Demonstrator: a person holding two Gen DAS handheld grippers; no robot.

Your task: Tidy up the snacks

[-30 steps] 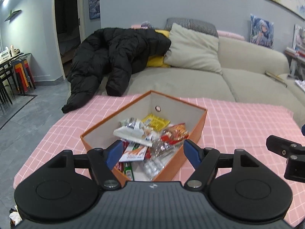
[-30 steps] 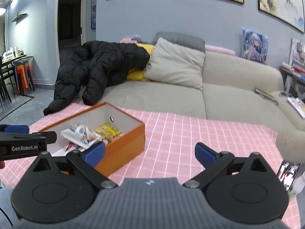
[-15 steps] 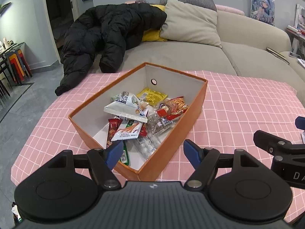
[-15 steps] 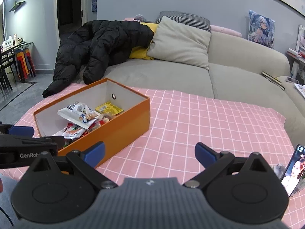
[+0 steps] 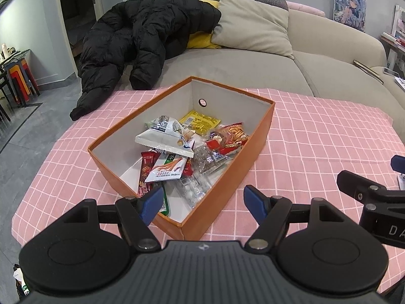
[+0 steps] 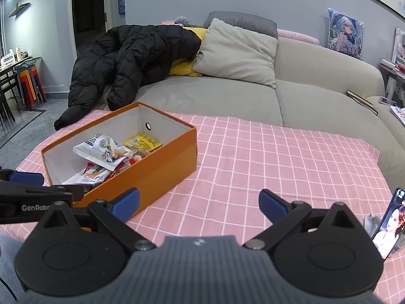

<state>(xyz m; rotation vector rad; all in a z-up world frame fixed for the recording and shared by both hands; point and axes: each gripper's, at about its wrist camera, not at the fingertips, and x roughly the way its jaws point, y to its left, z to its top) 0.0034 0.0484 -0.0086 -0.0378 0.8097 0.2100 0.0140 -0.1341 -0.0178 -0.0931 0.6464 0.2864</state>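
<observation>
An orange box (image 5: 255, 149) (image 6: 162, 169) with a white inside stands on the pink checked tablecloth (image 5: 316, 136) (image 6: 265, 157). It holds several snack packets: a white bag (image 5: 164, 136) (image 6: 98, 149) on top, a yellow packet (image 5: 200, 121) (image 6: 143, 141) at the far end, a red bar (image 5: 146, 167), clear wrapped sweets (image 5: 207, 159). My left gripper (image 5: 203, 204) is open and empty above the box's near corner. My right gripper (image 6: 198, 202) is open and empty over the cloth, right of the box.
A grey sofa (image 5: 227, 68) (image 6: 316, 96) runs behind the table with a black puffer jacket (image 5: 141, 35) (image 6: 131, 50) and a beige cushion (image 5: 253, 25). A phone (image 6: 388, 225) stands propped at the table's right edge. Stools (image 5: 20, 78) stand at far left.
Both grippers have risen and tilted down, so the box and the table sit higher and fuller in view. The box and snacks have not moved. Both grippers stay open.
</observation>
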